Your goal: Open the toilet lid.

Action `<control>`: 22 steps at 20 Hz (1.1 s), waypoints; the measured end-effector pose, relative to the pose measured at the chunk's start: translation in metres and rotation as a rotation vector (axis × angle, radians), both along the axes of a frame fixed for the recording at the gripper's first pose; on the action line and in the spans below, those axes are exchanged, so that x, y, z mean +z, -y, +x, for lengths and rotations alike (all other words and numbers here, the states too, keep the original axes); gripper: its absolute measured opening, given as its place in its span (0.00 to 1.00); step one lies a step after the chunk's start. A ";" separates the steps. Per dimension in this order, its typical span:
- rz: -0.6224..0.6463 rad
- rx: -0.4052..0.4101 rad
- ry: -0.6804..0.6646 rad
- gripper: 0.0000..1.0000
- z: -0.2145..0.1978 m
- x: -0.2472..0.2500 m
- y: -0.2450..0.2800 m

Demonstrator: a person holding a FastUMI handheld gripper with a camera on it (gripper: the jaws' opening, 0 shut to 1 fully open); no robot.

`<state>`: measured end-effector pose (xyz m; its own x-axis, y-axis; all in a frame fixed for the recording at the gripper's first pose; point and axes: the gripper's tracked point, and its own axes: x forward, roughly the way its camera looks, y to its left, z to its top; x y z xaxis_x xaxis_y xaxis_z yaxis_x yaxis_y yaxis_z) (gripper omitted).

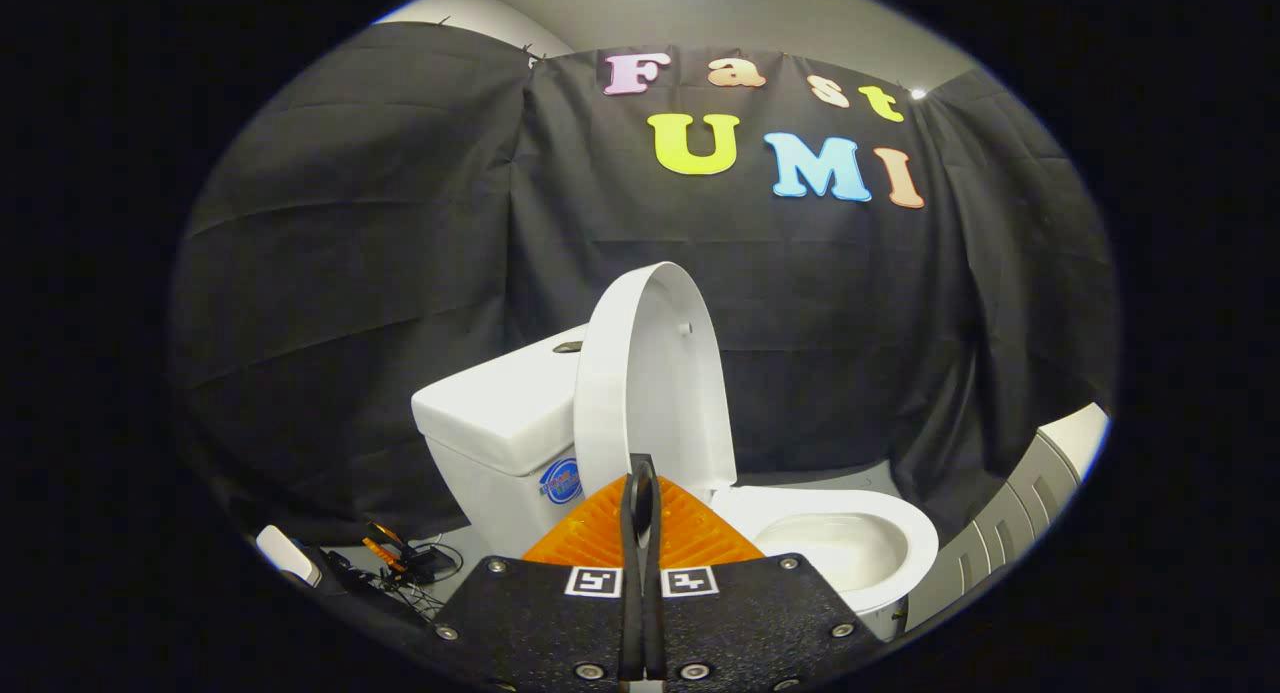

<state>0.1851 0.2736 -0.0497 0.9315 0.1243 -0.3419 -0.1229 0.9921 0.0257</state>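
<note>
A white toilet stands just ahead of the fingers. Its lid (650,373) is raised upright and leans back toward the white tank (500,413). The seat ring and open bowl (840,548) lie to the right of the fingers. My gripper (641,493) is shut, its two fingers pressed together with nothing between them. The fingertips sit in front of the lid's lower edge, apart from it by a small distance that I cannot judge.
Black cloth walls stand behind and beside the toilet. On the floor to the left of the tank lie cables and small devices (395,563). A grey and white ribbed object (1030,503) stands to the right of the bowl.
</note>
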 end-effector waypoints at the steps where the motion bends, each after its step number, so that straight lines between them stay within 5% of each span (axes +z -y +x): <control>1: -0.008 0.008 0.004 0.00 -0.001 0.000 -0.005; 10: -0.062 0.088 0.019 0.03 0.008 0.003 -0.005; 13: -0.074 0.144 0.099 0.22 -0.003 0.030 0.001; 17: -0.107 0.189 0.187 0.95 -0.008 0.071 0.017; 22: -0.052 0.132 0.252 0.95 -0.029 0.123 0.072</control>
